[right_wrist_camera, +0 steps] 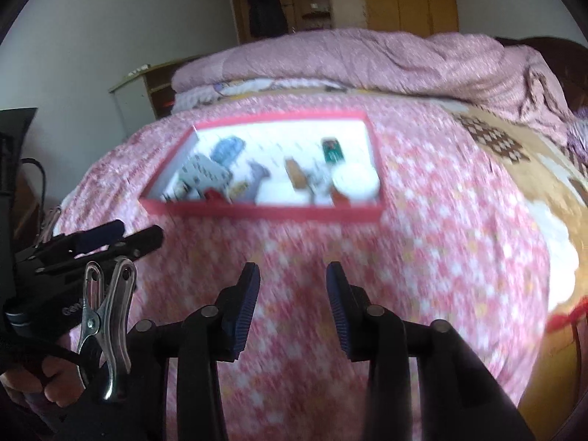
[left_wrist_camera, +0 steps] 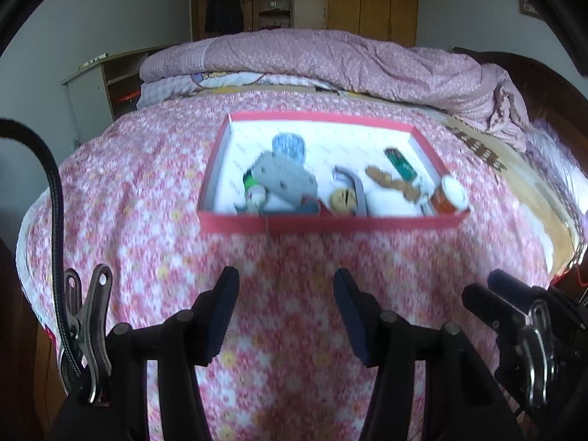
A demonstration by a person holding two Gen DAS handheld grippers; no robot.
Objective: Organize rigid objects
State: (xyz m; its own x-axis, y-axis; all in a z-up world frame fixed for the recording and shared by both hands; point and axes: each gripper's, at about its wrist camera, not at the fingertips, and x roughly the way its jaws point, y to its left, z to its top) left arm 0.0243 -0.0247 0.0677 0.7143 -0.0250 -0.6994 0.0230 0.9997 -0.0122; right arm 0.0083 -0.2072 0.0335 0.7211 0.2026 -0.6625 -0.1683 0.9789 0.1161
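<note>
While both sets of jaws stand parted and empty low in each frame, left gripper [left_wrist_camera: 286, 316] and right gripper [right_wrist_camera: 293, 308] hang over bare pink floral bedspread [left_wrist_camera: 279, 257], well short of anything. Farther up, at frame centre, sits red-rimmed box [left_wrist_camera: 327, 222] holding blurred oddments: grey perforated piece [left_wrist_camera: 283, 180], blue item [left_wrist_camera: 288, 147], green packet [left_wrist_camera: 400, 163], orange jar [left_wrist_camera: 452, 196] at right corner. Best to slow down, pick one target, clear near rim before descending.
</note>
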